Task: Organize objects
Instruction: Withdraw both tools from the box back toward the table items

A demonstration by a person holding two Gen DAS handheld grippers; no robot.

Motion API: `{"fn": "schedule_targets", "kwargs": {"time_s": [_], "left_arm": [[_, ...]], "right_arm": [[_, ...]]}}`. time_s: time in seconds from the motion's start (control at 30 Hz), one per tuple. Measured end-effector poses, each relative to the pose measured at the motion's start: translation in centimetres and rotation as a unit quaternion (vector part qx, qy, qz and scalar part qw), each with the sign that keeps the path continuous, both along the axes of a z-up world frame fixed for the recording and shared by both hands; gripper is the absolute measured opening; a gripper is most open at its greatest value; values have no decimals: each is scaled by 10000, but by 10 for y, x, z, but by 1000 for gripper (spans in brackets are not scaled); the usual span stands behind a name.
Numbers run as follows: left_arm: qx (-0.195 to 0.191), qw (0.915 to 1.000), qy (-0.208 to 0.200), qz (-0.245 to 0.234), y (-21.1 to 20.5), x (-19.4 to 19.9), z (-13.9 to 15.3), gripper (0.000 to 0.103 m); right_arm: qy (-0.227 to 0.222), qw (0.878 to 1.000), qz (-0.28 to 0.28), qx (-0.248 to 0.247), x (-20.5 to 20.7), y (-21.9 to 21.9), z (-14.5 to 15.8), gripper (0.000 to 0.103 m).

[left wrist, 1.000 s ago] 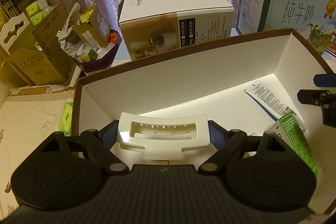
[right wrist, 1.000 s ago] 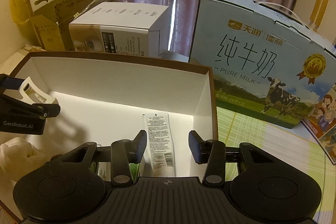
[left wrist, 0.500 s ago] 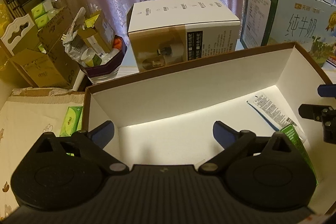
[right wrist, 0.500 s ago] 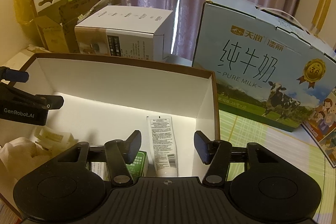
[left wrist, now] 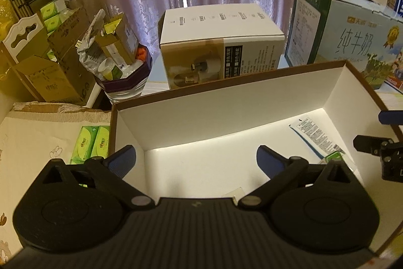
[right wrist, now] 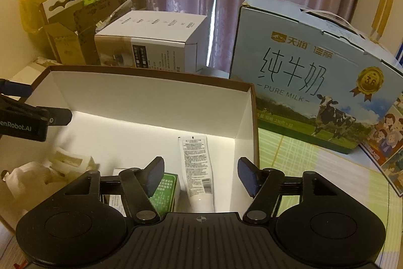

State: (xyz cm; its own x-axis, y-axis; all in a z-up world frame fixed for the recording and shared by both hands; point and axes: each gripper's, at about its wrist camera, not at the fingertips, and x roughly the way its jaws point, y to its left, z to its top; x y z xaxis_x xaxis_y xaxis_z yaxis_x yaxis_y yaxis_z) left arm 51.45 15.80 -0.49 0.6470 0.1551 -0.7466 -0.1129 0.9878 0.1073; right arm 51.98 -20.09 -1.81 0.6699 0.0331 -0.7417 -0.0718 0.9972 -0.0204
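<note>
While tilted down, left hand-held gripper (left wrist: 196,161), jaws wide

left tool (left wrist: 196,164): black, blue pads | right tool (right wrist: 201,174): black, ribbed base

Worktop (right wrist: 314,168), covered at right with a green-and-yellow checked cloth. Resting directly on it: an open shallow box (right wrist: 156,102) with white inner walls and a brown rim, at centre; a blue milk carton case (right wrist: 314,72) printed "PURE MILK", just right of the open box and beyond its far right corner; and a closed white product box (left wrist: 221,47) behind the far wall. To the left of the open box, a pale patterned surface (left wrist: 37,132) bears green tissue packs (left wrist: 93,143) just beside the box's left wall.
</note>
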Motion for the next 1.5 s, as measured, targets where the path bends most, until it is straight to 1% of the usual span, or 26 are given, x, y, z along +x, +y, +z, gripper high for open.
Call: {"fn": "schedule_targets", "kwargs": {"time_s": [0.27, 0.33, 0.47, 0.7, 0.83, 1.0, 1.27, 1.5], "left_arm": [[-137, 9998, -158, -58, -3, -25, 19, 101], [-191, 9995, -213, -95, -4, -35, 25, 101], [-153, 9992, -346, -152, -8, -54, 37, 101], [-208, 9980, -572, -196, -10, -89, 60, 101], [-240, 9969, -711, -215, -10, -110, 72, 101], [-275, 9960, -820, -243, -11, -134, 83, 101], [-323, 9961, -777, -252, -10, -172, 81, 101], [-476, 9973, -536, -154, -7, -204, 67, 101]], "right_arm": [[-141, 9993, -84, 348, -29, -10, 13, 66], [-222, 9986, -114, 464, -38, -11, 19, 68], [-435, 9959, -221, 759, -59, -14, 35, 70], [-742, 9903, -253, 1145, -94, -16, 62, 77], [-826, 9880, -239, 1282, -116, -15, 73, 80], [-881, 9858, -325, 1389, -140, -15, 82, 82], [-896, 9849, -413, 1419, -175, -14, 88, 83], [-660, 9862, -523, 1422, -196, -14, 76, 83]]}}
